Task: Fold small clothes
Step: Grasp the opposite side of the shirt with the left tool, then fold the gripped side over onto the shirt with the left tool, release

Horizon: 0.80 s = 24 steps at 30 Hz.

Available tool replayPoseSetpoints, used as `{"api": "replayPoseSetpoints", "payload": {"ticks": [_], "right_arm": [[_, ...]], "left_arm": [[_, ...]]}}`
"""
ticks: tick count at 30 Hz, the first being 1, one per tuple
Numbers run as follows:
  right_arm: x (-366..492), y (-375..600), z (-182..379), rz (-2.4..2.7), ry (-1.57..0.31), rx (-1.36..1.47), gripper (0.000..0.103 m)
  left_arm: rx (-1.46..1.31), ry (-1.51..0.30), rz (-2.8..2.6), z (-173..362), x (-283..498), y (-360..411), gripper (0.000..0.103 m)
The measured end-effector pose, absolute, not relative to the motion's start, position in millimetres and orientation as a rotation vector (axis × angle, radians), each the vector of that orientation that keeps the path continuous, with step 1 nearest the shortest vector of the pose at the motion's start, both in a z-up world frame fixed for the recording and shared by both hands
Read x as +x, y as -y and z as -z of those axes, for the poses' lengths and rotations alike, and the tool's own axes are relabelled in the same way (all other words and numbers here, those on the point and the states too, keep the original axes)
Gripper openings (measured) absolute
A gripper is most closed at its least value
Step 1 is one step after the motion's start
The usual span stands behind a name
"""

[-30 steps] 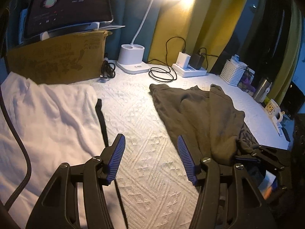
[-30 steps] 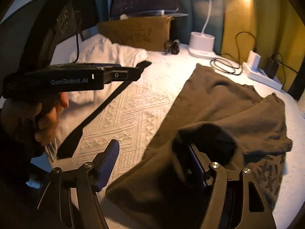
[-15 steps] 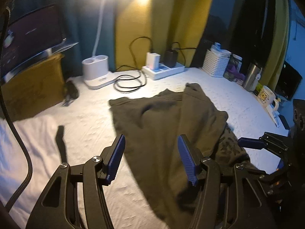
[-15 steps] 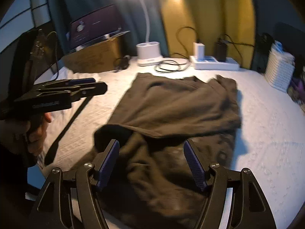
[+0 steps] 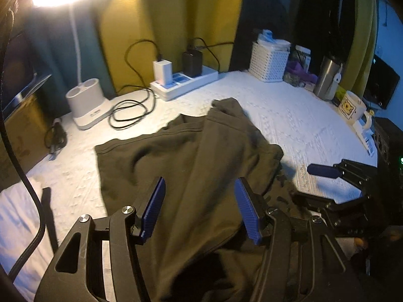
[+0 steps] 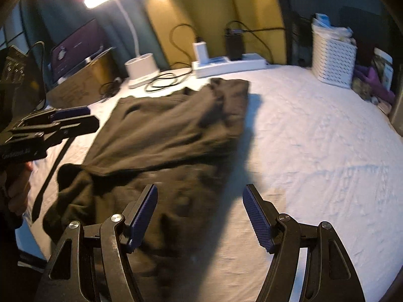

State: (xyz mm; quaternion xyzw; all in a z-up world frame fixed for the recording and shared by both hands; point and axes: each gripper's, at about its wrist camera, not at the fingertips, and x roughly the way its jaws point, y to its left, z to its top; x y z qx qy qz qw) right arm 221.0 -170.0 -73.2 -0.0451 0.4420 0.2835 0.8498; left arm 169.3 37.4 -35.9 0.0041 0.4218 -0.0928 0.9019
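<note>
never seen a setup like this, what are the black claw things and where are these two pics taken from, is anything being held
There is no robot here. A person holds a hand-held gripper in each hand, and each gripper carries a wide-angle camera looking forward along its own two blue-padded fingers.

One picture is from the left gripper, with the right gripper off to its side. The other is from the right gripper, with the left gripper at its left edge.

On the white bedspread lies a dark garment, partly folded over itself, waiting to be folded. Behind it are a lamp base, a power strip, a white basket and a mug.

Both sets of jaws stand open. Nothing is held.
</note>
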Motion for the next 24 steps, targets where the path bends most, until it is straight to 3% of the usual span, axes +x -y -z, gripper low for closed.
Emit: {"api": "replayPoseSetpoints", "payload": {"ticks": [21, 22, 23, 24], "right_arm": [[271.6, 265.7, 93.6, -0.505, -0.957, 0.054, 0.072], [272.4, 266.3, 93.7, -0.506, -0.957, 0.056, 0.072], [273.4, 265.7, 94.2, -0.508, -0.958, 0.058, 0.072], [274.0, 265.5, 94.5, -0.509, -0.958, 0.058, 0.072]], "left_arm": [[0.363, -1.030, 0.250, 84.6, 228.5, 84.6, 0.056], [0.363, -1.020, 0.257, 83.0, 228.3, 83.3, 0.047], [0.363, -1.008, 0.263, 80.3, 228.4, 81.9, 0.031], [0.359, -1.002, 0.260, 78.6, 229.0, 80.2, 0.024]]}}
